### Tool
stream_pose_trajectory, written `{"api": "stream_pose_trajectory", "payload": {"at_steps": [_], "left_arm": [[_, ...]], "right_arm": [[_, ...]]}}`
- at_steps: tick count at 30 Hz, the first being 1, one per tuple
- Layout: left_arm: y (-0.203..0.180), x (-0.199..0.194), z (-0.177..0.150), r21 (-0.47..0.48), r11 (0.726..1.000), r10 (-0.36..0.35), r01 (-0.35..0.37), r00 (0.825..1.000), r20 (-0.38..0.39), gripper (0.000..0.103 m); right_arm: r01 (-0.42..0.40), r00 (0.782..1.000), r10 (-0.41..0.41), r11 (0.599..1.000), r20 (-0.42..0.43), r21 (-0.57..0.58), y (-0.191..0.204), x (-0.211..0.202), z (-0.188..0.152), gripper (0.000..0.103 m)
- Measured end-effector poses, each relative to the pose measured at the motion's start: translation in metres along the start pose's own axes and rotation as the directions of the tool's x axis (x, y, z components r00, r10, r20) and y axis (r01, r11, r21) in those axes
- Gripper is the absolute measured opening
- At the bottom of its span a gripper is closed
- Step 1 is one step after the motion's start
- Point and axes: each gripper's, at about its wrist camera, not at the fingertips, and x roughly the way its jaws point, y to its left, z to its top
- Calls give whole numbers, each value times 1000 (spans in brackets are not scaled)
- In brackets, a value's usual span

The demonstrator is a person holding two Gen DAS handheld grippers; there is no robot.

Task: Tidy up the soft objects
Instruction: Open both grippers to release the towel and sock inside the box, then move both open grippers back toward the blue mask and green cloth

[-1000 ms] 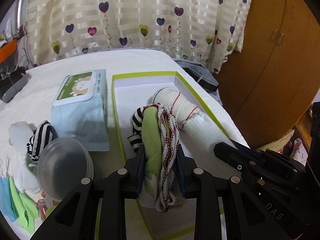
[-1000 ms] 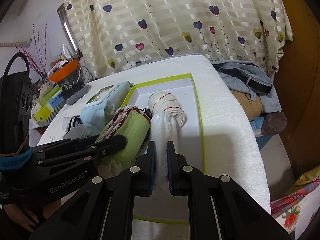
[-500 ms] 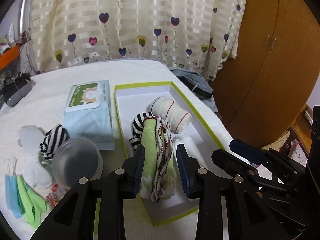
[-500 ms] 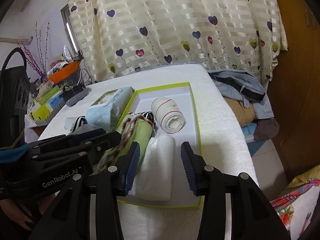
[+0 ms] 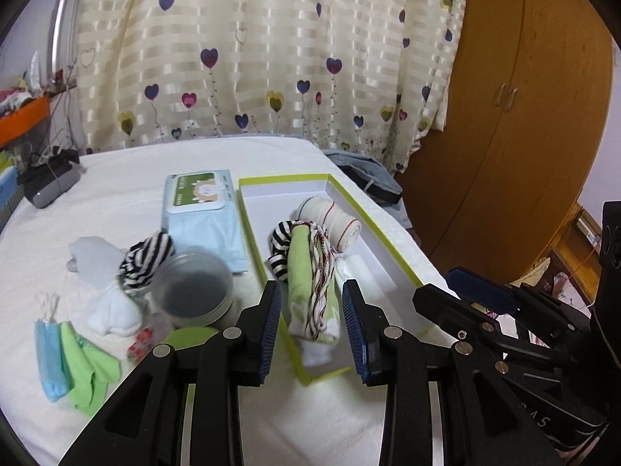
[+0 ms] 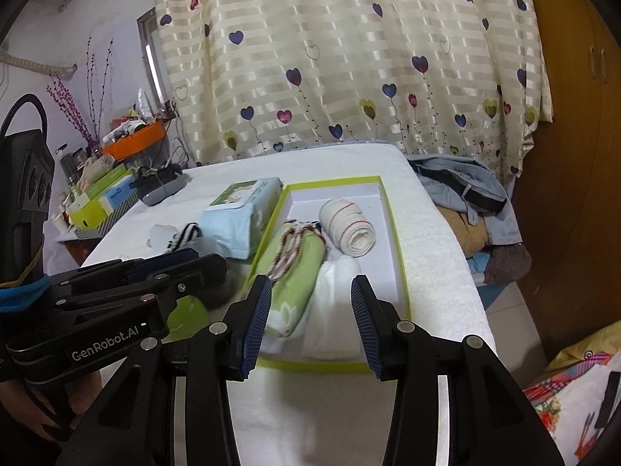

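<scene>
Centre frame, left wrist view: the left gripper (image 5: 312, 320) stands with its jaws apart and nothing pressed between the pads; its jaws have just been opening. Behind the gap, inside the green-rimmed box (image 5: 382, 229), lies the green rolled cloth (image 5: 300, 268) with a red-and-white braided cord (image 5: 320, 275) draped along it, and a black-and-white striped sock (image 5: 280, 246) touching its left side. Toward the upper right of the box rests the cream bandage roll (image 5: 332, 223); a white folded cloth (image 5: 361, 275) lies just right of the green roll.

Centre frame, right wrist view: the right gripper (image 6: 310, 318) is spread wide and empty, its jaws also having just opened, with the white cloth lying free in the box beyond the pads.

Lower left of the left wrist view: items remaining outside the box on the white padded surface (image 5: 116, 202) include a second striped sock (image 5: 145, 256), a white sock (image 5: 104, 291), a clear round container (image 5: 192, 291), a green cloth piece (image 5: 87, 372) beside a blue face mask (image 5: 48, 361), and a wipes pack (image 5: 202, 213) just left of the box.

Progress, as judged: four soft items sit packed in the box, both tongs are free, and the socks, cloth piece and mask at lower left appear still to be sorted.
</scene>
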Motion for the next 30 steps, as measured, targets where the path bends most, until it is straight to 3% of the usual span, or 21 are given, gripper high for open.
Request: {"api": "stream_pose_trajectory", "payload": {"at_steps": [14,30], "left_arm": [[25,-58,-37,-20,1000,15,-14,999,48,31],[59,-79,-55,-80,996,54,-49,996,64,31]], "right_arm": [[-34,999,35,998,21,-61,51,-33,-23,46],[-77,997,78,991,3,-113,87,-34,-31,46]]}}
